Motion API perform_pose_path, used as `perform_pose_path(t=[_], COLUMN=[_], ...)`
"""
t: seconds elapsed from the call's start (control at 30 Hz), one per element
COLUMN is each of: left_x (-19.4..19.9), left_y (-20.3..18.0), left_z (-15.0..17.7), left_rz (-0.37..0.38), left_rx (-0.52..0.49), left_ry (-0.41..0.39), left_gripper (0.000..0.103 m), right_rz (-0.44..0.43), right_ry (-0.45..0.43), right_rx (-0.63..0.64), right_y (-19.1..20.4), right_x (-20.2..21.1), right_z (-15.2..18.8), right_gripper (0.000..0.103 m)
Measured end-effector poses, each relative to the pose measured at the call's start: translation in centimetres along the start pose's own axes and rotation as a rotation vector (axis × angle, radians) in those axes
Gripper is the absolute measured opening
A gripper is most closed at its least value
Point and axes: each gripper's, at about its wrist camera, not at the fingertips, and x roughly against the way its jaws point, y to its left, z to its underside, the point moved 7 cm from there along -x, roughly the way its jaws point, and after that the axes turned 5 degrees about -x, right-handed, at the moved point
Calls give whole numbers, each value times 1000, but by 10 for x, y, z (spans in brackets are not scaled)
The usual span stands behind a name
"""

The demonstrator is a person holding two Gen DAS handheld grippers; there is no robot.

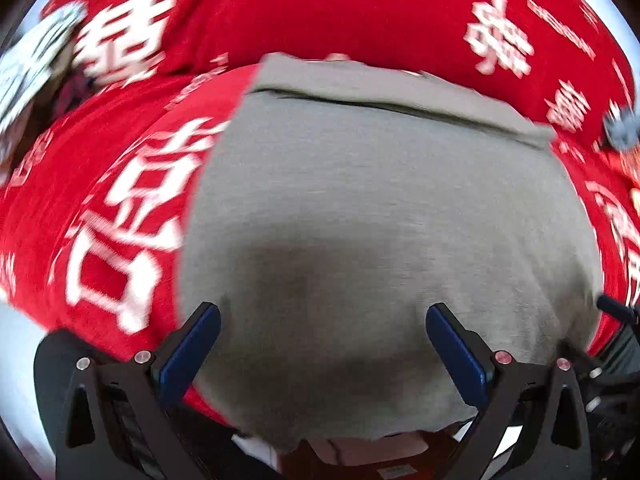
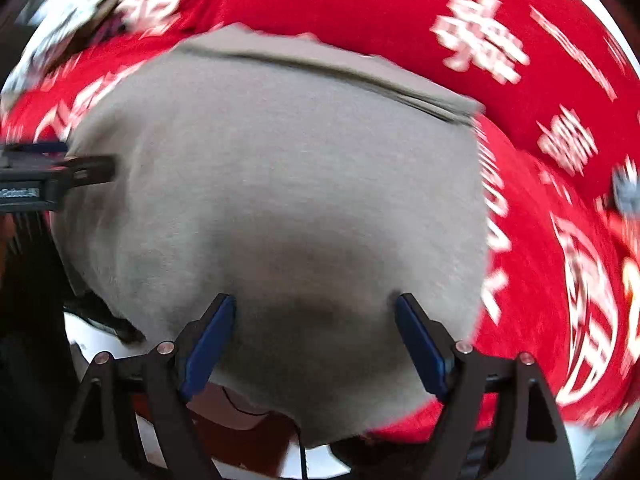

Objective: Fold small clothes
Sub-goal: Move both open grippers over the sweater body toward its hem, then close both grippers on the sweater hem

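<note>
Red cloth with white characters (image 1: 360,12) spread across the whole background. Black-and-white patterned item (image 1: 28,60) blurred at upper left. Small grey object (image 1: 622,128) at right edge, unclear.

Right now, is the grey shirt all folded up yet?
Not yet. Done: the grey garment lies flat on the red cloth, with one fold line near its far edge. In hand: nothing; the left gripper and right gripper hover open above it. Left: more folding.
</note>
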Motion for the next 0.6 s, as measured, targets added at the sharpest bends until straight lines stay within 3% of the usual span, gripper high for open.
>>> perform_pose_path(t=[0.13,0.23,0.3,0.43,0.5,0.53,0.6], left_x=[-7,-19,-25,-25,-22,-19,-11], left_y=[25,24,19,13,13,13,11], left_z=[20,35,39,38,38,38,37], left_rz=[36,84,67,57,62,63,63], left_rx=[51,60,35,0,-1,-5,-21], left_ry=[95,169,195,192,185,176,158], left_gripper=[103,103,103,102,95,87,67], right_rz=[-22,-82,-100,-52,-39,-46,-77], right_ry=[45,79,91,68,62,58,54], right_rx=[-220,-308,-322,-219,-184,-185,-197], right_y=[-53,-66,-62,-42,-34,-33,-34], right_x=[1,-6,-11,-11,-9,-8,-5], right_z=[15,24,28,25,27,27,27], right_gripper=[85,84,78,71,55,49,20])
